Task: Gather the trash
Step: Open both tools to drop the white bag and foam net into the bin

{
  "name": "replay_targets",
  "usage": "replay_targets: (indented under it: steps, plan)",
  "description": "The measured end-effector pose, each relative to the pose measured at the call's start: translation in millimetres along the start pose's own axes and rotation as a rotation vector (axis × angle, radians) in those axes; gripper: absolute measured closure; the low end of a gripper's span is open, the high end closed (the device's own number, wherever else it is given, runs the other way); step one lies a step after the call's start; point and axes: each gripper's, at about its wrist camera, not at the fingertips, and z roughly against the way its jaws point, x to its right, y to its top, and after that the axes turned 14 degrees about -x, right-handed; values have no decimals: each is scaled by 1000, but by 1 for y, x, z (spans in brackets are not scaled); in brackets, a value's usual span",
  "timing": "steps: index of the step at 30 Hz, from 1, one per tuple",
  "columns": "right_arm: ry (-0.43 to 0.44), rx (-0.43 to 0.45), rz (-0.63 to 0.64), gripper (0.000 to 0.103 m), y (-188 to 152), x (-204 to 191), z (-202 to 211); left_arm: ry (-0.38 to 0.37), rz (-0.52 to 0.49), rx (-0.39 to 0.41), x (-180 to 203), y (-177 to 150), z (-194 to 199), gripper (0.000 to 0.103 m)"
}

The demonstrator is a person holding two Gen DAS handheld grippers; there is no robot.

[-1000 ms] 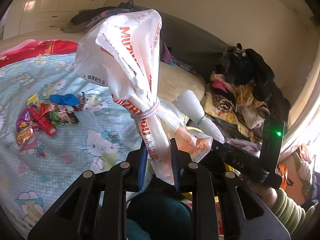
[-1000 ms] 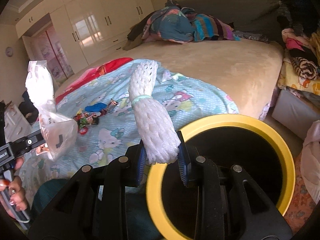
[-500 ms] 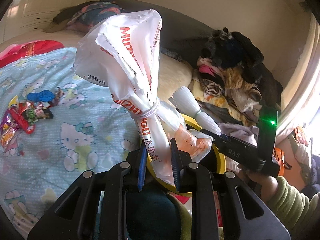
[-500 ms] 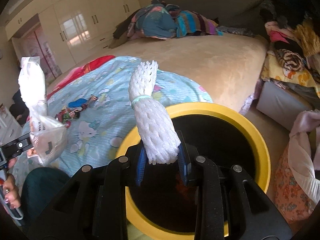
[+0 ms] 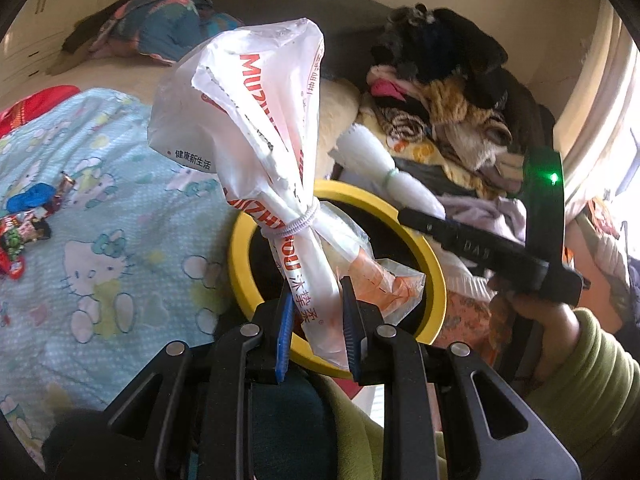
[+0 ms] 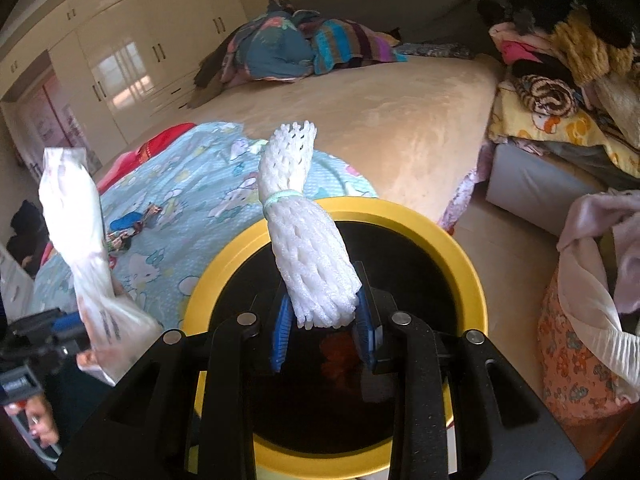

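Over the bin (image 6: 472, 280), my right gripper (image 6: 324, 328) is clamped on the foam net (image 6: 308, 252), which hangs above the dark opening. Left gripper (image 5: 316, 332) is clamped on the bag (image 5: 256, 120), near the rim but partly outside it. I'd centre the bag over the opening before releasing either, letting both fall clear of the rim. Wrappers (image 5: 28, 220) lie on the bed (image 5: 120, 264).
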Motion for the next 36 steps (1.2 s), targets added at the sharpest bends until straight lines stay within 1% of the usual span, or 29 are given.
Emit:
replay_targets:
  steps: [5, 9, 13, 14, 15, 16, 17, 18, 20, 22, 25, 36]
  plan:
    - [-9, -12, -18, 80, -1, 10, -3, -3, -39, -56, 9, 1, -22, 82]
    - [-5, -40, -24, 80, -3, 15, -10, 1, -59, -116, 15, 2, -44, 82]
    - [-4, -49, -40, 79, -5, 21, -13, 14, -81, -134, 20, 5, -58, 81]
    - [-3, -51, -48, 78, -5, 23, -14, 19, -80, -134, 20, 6, -60, 78]
    - [-2, -52, -52, 73, -6, 24, -14, 23, -74, -132, 19, 8, -63, 76]
    - [-1, -56, -60, 68, -6, 26, -15, 27, -65, -131, 17, 9, -64, 65]
    - [-2, -58, -69, 60, -6, 27, -15, 25, -49, -124, 15, 10, -64, 51]
    - [-3, -57, -81, 56, -7, 28, -16, 21, -38, -115, 12, 10, -62, 45]
    - [-6, -56, -94, 53, -8, 30, -17, 31, -33, -91, 9, 10, -57, 23]
    - [-11, -59, -101, 52, -8, 31, -19, 47, -24, -63, 7, 9, -50, 12]
    - [-14, -54, -100, 49, -10, 26, -20, 50, -15, -29, 6, 11, -40, 8]
    - [-34, 63, 34, 38, -7, -18, 1, 101, 15, 78, -6, 6, 1, 7]
